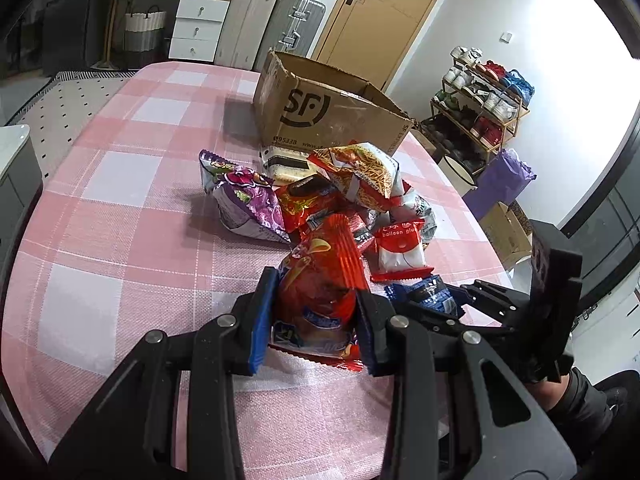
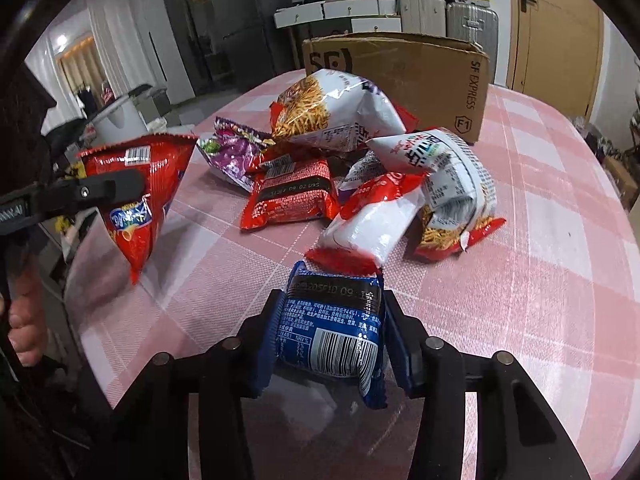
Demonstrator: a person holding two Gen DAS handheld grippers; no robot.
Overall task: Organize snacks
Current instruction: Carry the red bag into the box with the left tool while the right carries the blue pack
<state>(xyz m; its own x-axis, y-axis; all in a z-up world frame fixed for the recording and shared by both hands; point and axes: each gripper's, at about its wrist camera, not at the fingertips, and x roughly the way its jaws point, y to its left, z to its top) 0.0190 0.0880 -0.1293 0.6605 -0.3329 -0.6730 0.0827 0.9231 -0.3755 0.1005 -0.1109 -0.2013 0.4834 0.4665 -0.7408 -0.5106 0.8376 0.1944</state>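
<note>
Blue packet (image 2: 334, 332) between right gripper (image 2: 332, 344) pads — gripped.

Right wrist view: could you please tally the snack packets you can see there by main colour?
Red packets: 3
White packets: 3
Purple packet: 1
Blue packet: 1
Total: 8
</note>
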